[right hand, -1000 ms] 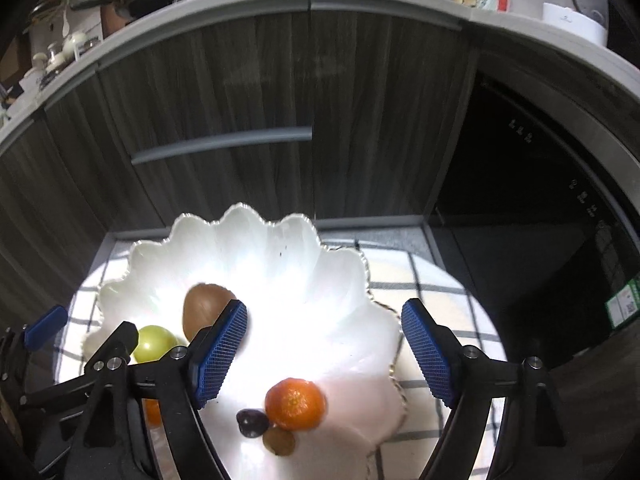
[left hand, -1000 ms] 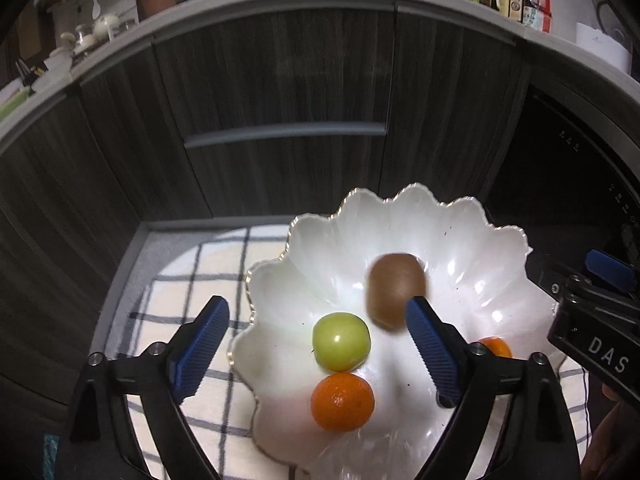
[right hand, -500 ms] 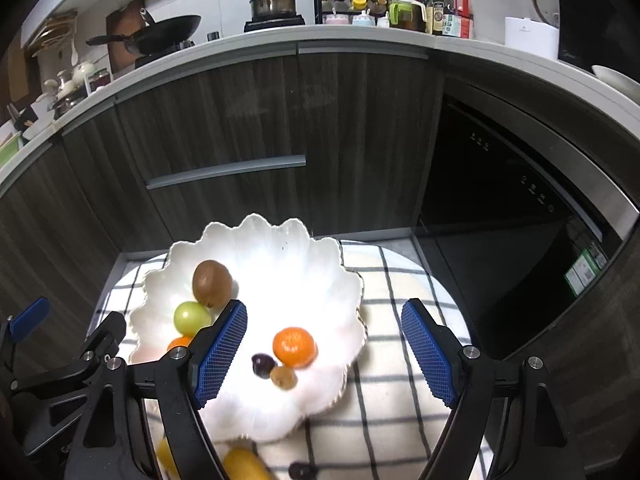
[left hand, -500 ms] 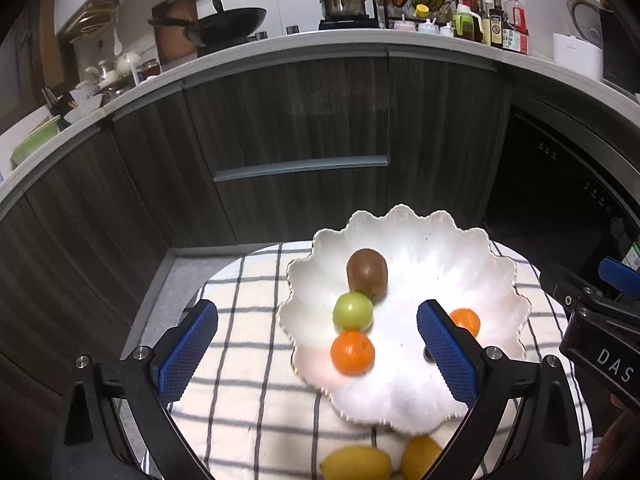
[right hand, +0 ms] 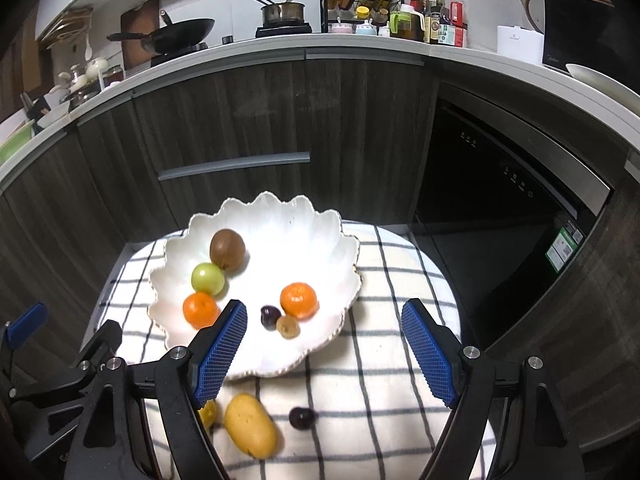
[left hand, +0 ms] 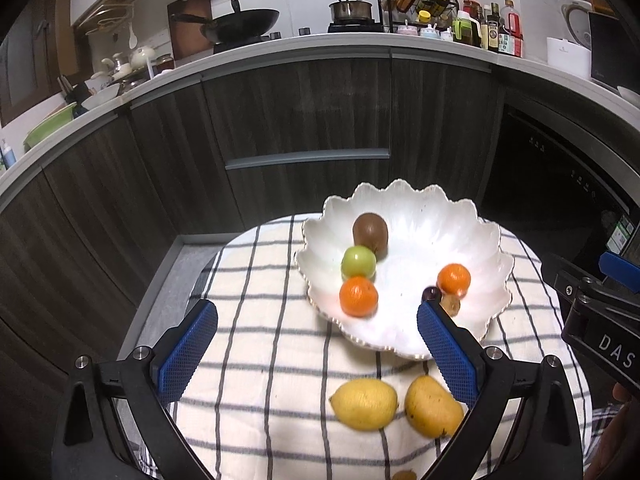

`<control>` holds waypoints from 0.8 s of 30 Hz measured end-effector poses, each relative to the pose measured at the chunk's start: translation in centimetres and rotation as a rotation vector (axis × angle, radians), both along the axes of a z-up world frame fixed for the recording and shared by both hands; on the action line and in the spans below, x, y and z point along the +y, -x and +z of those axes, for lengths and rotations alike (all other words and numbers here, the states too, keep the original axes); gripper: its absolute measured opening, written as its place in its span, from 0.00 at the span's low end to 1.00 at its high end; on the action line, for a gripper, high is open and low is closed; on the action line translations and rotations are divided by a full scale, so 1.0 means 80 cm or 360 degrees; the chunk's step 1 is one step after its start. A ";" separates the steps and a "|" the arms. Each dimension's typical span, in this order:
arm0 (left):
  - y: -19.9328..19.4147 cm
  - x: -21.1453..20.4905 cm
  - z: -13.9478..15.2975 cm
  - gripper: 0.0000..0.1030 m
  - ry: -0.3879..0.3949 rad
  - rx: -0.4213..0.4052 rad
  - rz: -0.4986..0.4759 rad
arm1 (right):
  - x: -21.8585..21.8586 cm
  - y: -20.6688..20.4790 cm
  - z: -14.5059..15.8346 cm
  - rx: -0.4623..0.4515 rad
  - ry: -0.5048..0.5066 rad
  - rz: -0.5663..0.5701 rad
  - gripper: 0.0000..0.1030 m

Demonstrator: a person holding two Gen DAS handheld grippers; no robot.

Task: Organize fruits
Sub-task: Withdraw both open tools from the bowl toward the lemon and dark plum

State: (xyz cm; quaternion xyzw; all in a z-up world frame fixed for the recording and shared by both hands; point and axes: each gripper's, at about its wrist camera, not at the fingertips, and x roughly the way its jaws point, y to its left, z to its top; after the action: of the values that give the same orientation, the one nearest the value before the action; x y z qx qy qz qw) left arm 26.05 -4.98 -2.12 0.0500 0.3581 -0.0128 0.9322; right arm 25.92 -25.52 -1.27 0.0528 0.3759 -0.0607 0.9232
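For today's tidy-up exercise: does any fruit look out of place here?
Yes. A lemon, a mango and a dark plum lie loose on the checked cloth, outside the white bowl that holds the other fruit.

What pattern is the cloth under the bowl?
Cream cloth with dark grid lines, clearest in the right wrist view.

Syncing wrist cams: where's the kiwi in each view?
Left wrist: kiwi sits right of centre, at the back left of the white scalloped bowl.
Right wrist: kiwi sits left of centre, same part of the bowl.
Shared landmark: the green fruit touching the kiwi's near side.
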 end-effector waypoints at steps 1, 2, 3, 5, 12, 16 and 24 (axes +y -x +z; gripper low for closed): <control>0.004 0.000 -0.003 0.99 0.0000 0.0005 -0.0003 | 0.001 0.004 -0.002 0.0005 0.0000 0.0002 0.78; 0.007 0.000 -0.006 0.99 -0.0001 0.0010 -0.0007 | 0.001 0.007 -0.005 0.0011 -0.0001 0.0005 0.78; 0.010 0.001 -0.009 0.99 -0.0003 0.0012 -0.0008 | 0.002 0.010 -0.008 0.0016 -0.0001 0.0008 0.78; 0.016 0.001 -0.016 0.99 -0.0005 0.0021 -0.0012 | 0.003 0.016 -0.014 0.0027 0.0003 0.0006 0.78; 0.024 0.000 -0.044 0.99 0.0003 0.0059 -0.0029 | 0.005 0.026 -0.042 0.0076 0.0028 -0.0009 0.78; 0.025 -0.002 -0.063 0.99 -0.0009 0.0081 -0.0031 | 0.002 0.027 -0.060 0.0108 0.0044 -0.0020 0.78; 0.019 -0.009 -0.101 0.98 -0.0029 0.0140 -0.0064 | -0.001 0.027 -0.097 0.0175 0.0037 -0.0028 0.78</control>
State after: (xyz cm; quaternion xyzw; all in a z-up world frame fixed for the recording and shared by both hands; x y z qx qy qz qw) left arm 24.56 -5.68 -10.23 0.0652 0.3979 -0.0305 0.9146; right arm 23.75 -25.63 -9.07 0.0420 0.4249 -0.0759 0.9011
